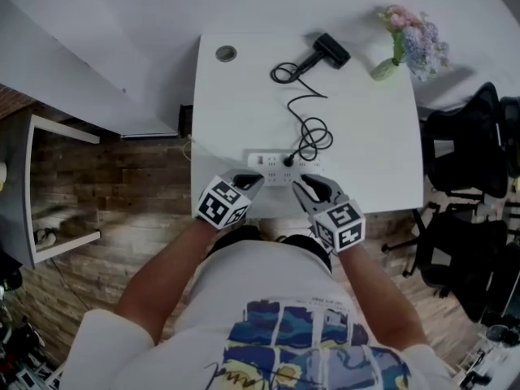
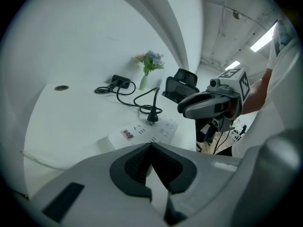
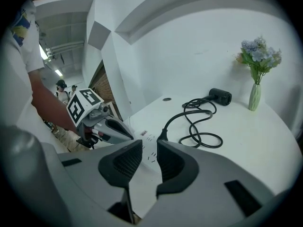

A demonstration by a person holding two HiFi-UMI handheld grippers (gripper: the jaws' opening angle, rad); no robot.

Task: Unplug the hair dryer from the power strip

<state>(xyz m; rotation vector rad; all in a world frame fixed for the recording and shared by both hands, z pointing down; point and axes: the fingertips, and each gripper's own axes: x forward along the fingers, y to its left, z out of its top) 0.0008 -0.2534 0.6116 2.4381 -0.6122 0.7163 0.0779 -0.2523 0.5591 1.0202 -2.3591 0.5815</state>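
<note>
A white power strip [image 1: 280, 169] lies near the table's front edge, and a black plug [image 1: 288, 162] stands in it. From the plug, the cable loops back to the black hair dryer [image 1: 329, 51] at the far side. My left gripper [image 1: 255, 182] hovers just short of the strip's left part, its tips touching with nothing between them. My right gripper [image 1: 301, 185] is open and empty, just in front of the plug. In the right gripper view the plug [image 3: 162, 135] shows a little beyond the open right gripper [image 3: 149, 151]. In the left gripper view the strip [image 2: 144, 134] lies ahead of the left gripper [image 2: 151, 148].
A green vase of flowers [image 1: 402, 49] stands at the white table's [image 1: 236, 104] far right corner. A round cable hole [image 1: 226, 53] sits at the far left. Black office chairs [image 1: 463, 153] stand right of the table, and a brick-patterned floor lies to the left.
</note>
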